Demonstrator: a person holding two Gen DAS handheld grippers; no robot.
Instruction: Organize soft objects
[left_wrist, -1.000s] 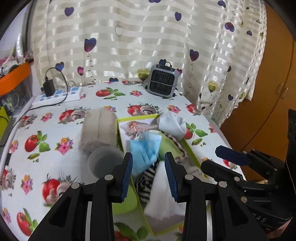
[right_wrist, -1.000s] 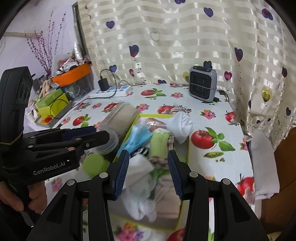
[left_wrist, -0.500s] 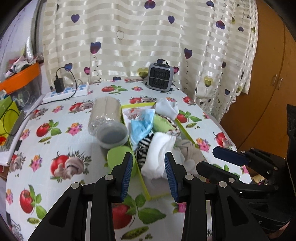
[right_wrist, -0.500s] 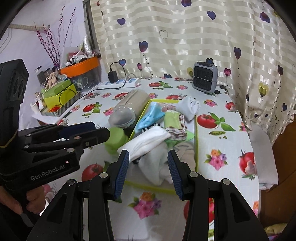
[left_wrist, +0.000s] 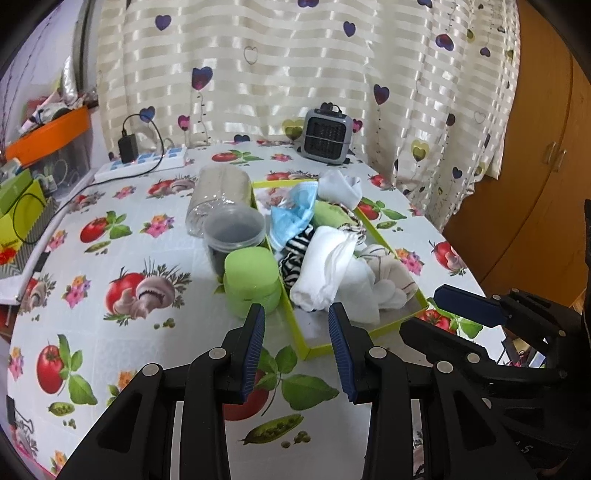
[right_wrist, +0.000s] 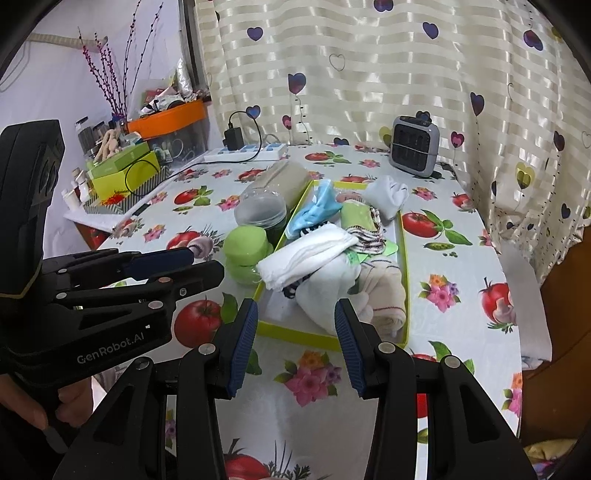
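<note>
A shallow lime-green tray lies on the fruit-print tablecloth, heaped with soft things: a white cloth, a blue face mask, a green cloth, a striped piece and a white sock. My left gripper is open and empty, hovering just in front of the tray's near edge. Beside it, my right gripper also stands open with nothing between its fingers. Each gripper shows in the other's view, the right one and the left one.
A clear jar on its side, a lidded cup and a green tub sit left of the tray. A small grey heater, a power strip and boxes stand further back. A wooden cupboard is on the right.
Both grippers have drawn back from above the tray toward the table's near edge, so the tray now looks smaller and farther away. Their openings are unchanged.
</note>
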